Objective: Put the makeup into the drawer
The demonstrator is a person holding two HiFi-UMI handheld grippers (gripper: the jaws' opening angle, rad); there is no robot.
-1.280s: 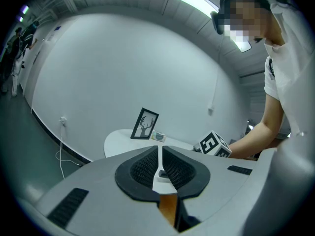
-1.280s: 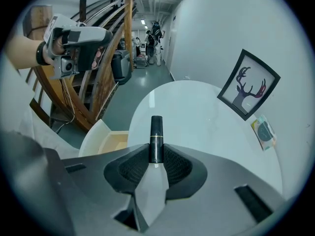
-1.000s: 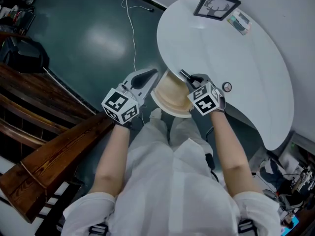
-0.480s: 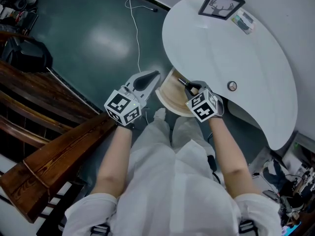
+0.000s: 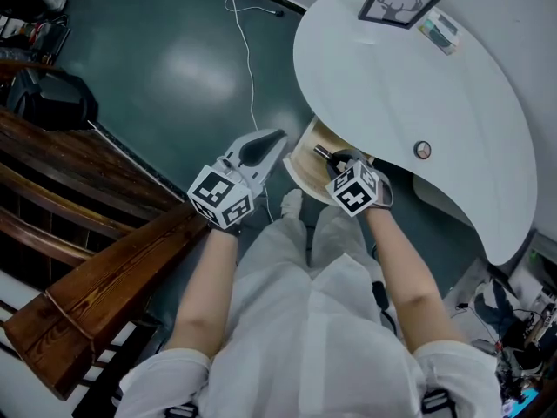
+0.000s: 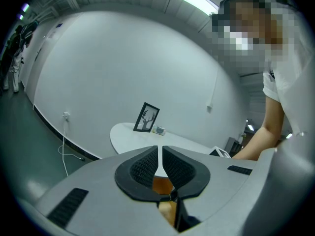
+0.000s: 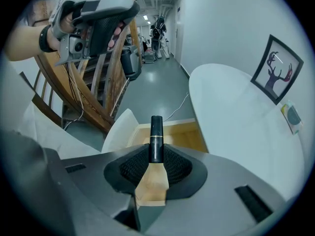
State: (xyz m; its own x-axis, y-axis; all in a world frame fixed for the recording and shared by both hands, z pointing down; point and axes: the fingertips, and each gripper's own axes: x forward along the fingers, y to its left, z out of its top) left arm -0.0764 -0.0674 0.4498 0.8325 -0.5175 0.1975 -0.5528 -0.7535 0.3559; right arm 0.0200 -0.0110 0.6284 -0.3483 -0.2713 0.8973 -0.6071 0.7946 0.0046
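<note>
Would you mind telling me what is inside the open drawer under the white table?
The drawer's visible part shows only bare wood. The right gripper holds a black makeup tube above it. Its rear is hidden beneath the tabletop.

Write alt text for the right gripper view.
The right gripper grips a black lipstick tube with a gold band, over the open wooden drawer of a white table. A framed deer picture stands on the table.
</note>
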